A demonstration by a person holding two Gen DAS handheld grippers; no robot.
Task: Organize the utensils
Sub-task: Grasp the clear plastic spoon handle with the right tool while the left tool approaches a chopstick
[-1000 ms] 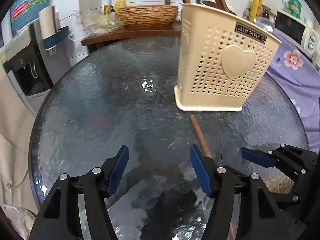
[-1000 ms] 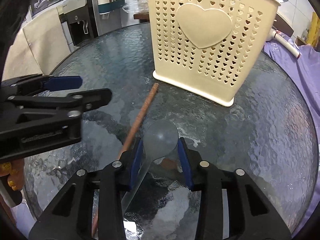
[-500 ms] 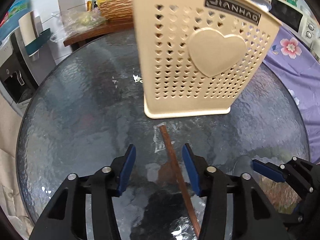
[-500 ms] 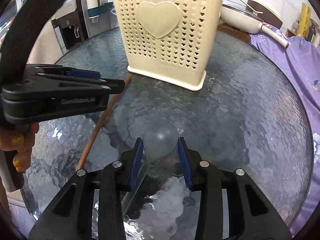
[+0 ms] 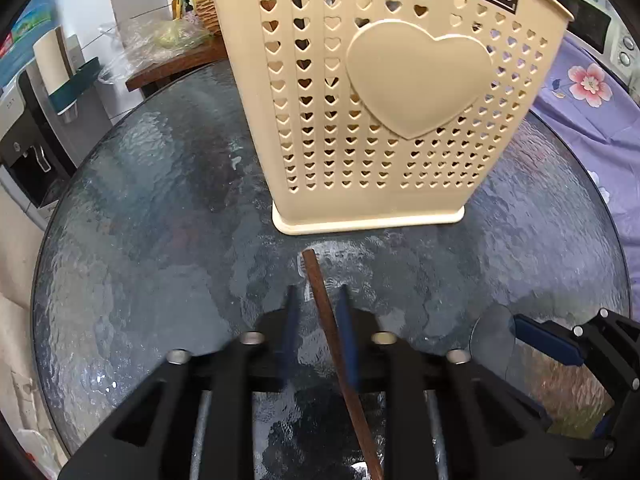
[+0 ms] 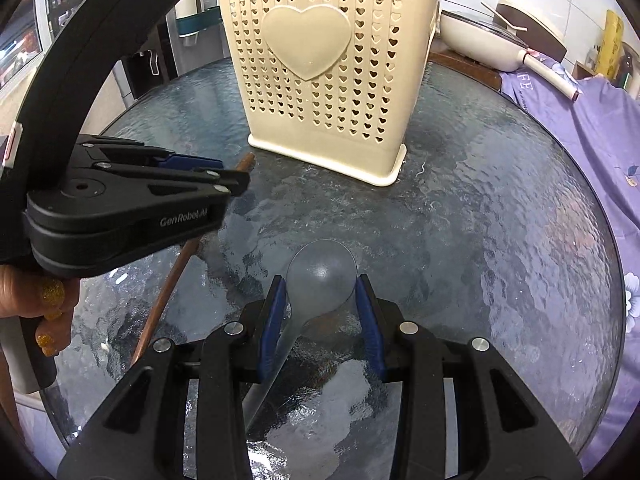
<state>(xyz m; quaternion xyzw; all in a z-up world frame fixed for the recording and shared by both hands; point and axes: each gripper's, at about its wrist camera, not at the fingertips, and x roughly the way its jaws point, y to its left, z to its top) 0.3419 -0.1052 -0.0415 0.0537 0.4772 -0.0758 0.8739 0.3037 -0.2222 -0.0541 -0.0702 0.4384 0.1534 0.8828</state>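
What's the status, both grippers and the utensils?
Left gripper straddling brown chopstick, not fully clamped. Right gripper shut on clear spoon. Cream holder upright on glass table; path clear.

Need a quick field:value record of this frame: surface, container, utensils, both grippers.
surface: round textured glass table
container: cream utensil holder with heart cut-outs, upright on the table
utensil 1: brown chopstick, between the left fingers, tip just short of the holder's base
utensil 2: clear plastic spoon, bowl forward between the right fingers
left gripper: narrowed around the chopstick, gap on one side; contact cannot be told
right gripper: shut on the spoon
in holder: nothing visible
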